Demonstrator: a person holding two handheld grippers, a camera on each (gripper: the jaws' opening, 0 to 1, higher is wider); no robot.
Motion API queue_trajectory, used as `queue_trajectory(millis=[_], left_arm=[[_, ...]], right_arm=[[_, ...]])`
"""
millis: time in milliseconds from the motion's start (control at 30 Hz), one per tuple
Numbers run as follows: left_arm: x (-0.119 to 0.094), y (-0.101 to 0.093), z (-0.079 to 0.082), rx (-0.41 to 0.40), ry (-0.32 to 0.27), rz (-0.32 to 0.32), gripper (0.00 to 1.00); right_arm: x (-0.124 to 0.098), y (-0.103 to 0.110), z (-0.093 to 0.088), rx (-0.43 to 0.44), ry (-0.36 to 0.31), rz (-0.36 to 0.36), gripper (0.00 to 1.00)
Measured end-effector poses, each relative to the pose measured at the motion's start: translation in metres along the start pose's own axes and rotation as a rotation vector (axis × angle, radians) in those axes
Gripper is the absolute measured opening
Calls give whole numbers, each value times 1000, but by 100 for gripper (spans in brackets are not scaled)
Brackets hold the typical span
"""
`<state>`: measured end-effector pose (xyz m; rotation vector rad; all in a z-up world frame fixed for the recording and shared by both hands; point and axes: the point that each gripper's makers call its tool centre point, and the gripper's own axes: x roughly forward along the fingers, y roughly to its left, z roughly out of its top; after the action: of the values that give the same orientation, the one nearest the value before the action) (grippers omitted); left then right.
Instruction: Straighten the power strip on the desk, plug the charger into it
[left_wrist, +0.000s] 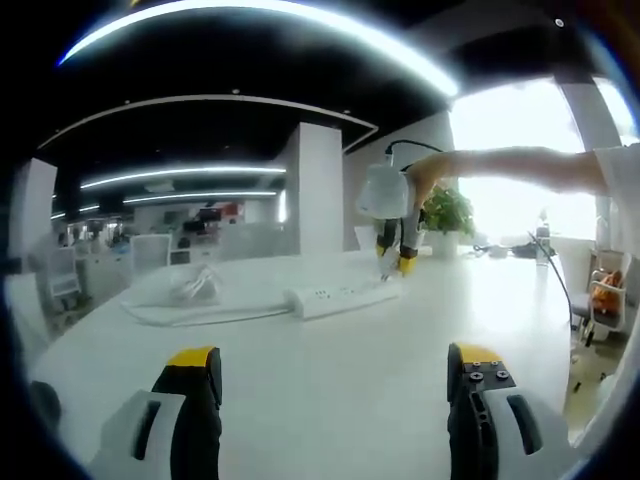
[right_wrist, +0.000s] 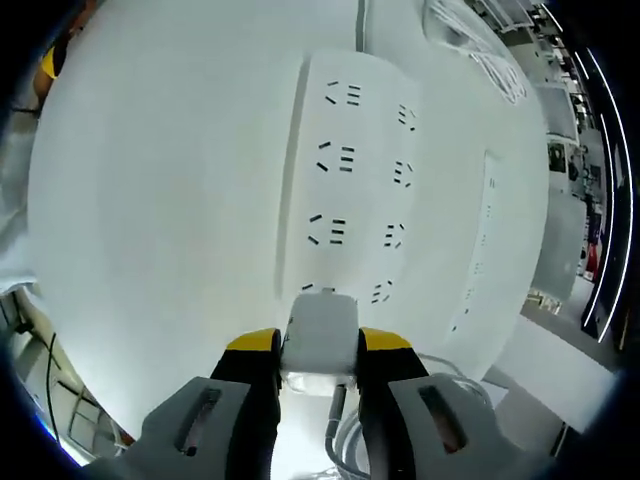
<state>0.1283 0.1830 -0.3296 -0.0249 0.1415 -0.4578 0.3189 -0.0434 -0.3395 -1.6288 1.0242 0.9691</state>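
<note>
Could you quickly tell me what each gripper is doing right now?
Left gripper: open, empty.
Right gripper: shut on the charger, at the power strip.

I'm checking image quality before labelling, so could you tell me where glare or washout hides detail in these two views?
Left gripper view: the window is blown out, and the strip fades into the white desk. Right gripper view: evenly lit, the strip's slots are crisp, and the charger between the jaws is slightly overexposed.

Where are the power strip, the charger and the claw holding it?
power strip (right_wrist: 360, 170): right gripper view, its socket face.
charger (right_wrist: 322, 335): right gripper view, its white body.
right claw (right_wrist: 318, 350): right gripper view, between its yellow tips.
</note>
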Motion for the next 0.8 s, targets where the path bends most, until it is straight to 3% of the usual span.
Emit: queue_trajectory(millis=[400, 800], left_arm=[[-2, 3, -2, -6, -1, 7, 96], [0, 2, -3, -11, 3, 3, 96]], right_arm=[[3, 0, -6, -18, 77, 1, 28], [2, -3, 0, -7, 128, 14, 28]])
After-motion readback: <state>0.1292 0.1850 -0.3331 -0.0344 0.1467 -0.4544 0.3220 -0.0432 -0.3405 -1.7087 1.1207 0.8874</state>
